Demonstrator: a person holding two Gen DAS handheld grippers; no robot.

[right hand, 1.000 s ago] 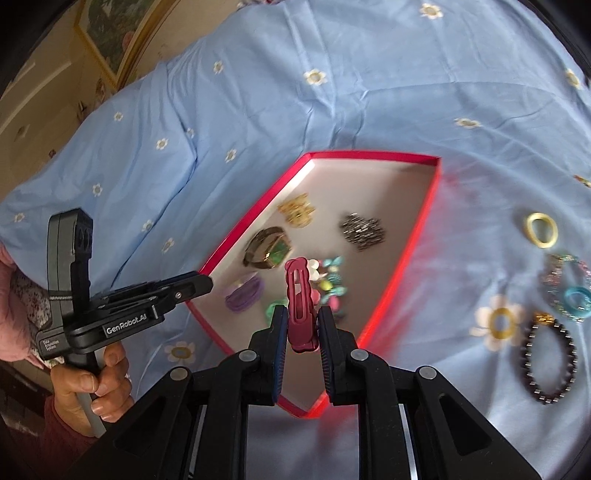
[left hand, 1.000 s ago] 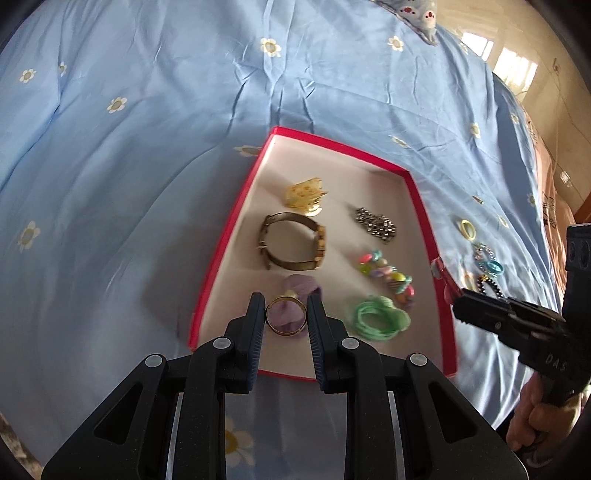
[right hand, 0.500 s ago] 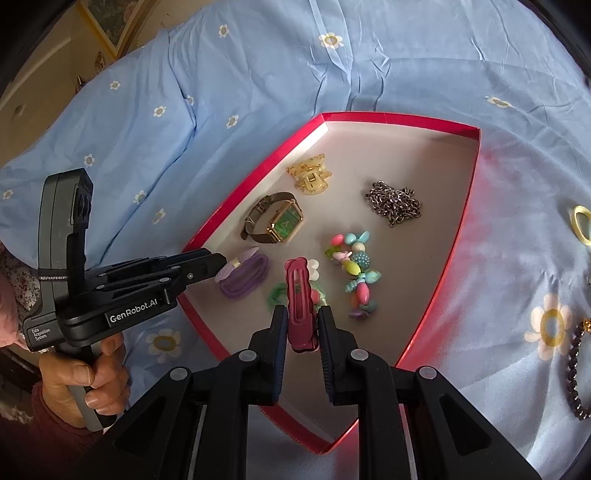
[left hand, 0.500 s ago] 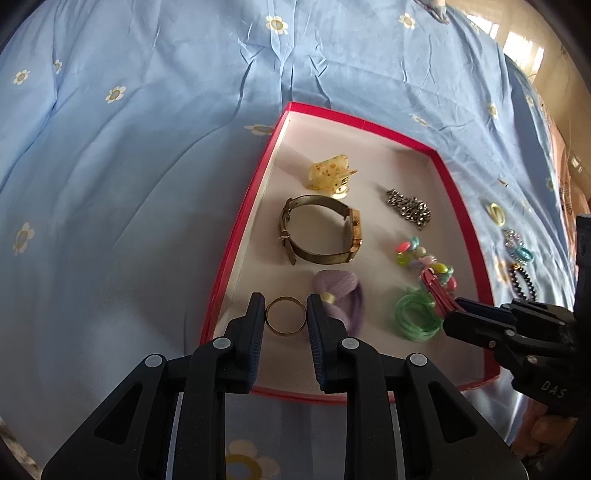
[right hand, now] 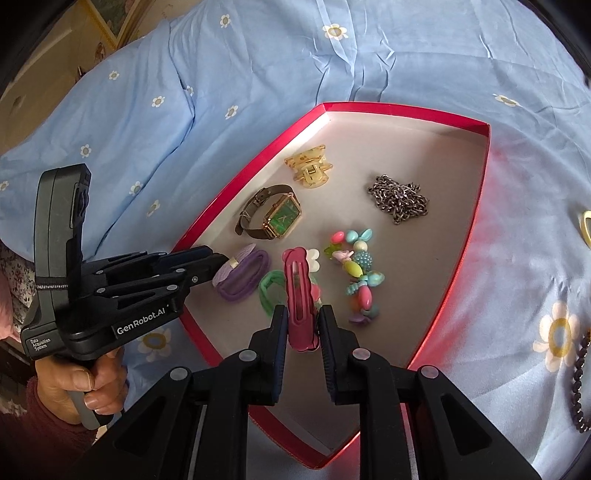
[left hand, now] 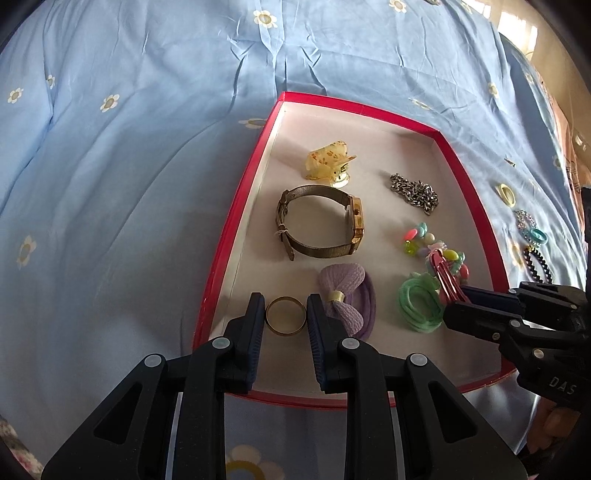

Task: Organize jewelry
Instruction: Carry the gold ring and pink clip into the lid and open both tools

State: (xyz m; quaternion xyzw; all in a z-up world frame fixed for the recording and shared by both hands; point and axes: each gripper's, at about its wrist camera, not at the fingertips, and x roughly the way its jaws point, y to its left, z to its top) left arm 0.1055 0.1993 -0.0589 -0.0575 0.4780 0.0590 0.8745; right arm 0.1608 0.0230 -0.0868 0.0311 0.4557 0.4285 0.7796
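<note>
A red-rimmed tray (left hand: 218, 254) (right hand: 476, 206) lies on a blue flowered bedsheet. My left gripper (left hand: 286, 315) is shut on a gold ring (left hand: 286, 320), low over the tray's near left corner beside a purple bow hair tie (left hand: 347, 295). My right gripper (right hand: 300, 325) is shut on a dark pink hair clip (right hand: 297, 291) and holds it above a green hair tie (right hand: 271, 290) (left hand: 419, 304). The tray also holds a gold watch (left hand: 321, 221), a yellow claw clip (left hand: 328, 162), a steel chain (left hand: 415, 192) and a bead bracelet (right hand: 356, 273).
On the sheet right of the tray lie a yellow ring (left hand: 506, 192), a teal ring (left hand: 535, 234) and a dark bead bracelet (left hand: 537, 262) (right hand: 580, 387). A wall with a framed picture (right hand: 107, 22) stands beyond the bed's left edge.
Both grippers moved forward over the tray and lower. The ring shifted left of the purple bow. The pink clip came in over the green hair tie.
</note>
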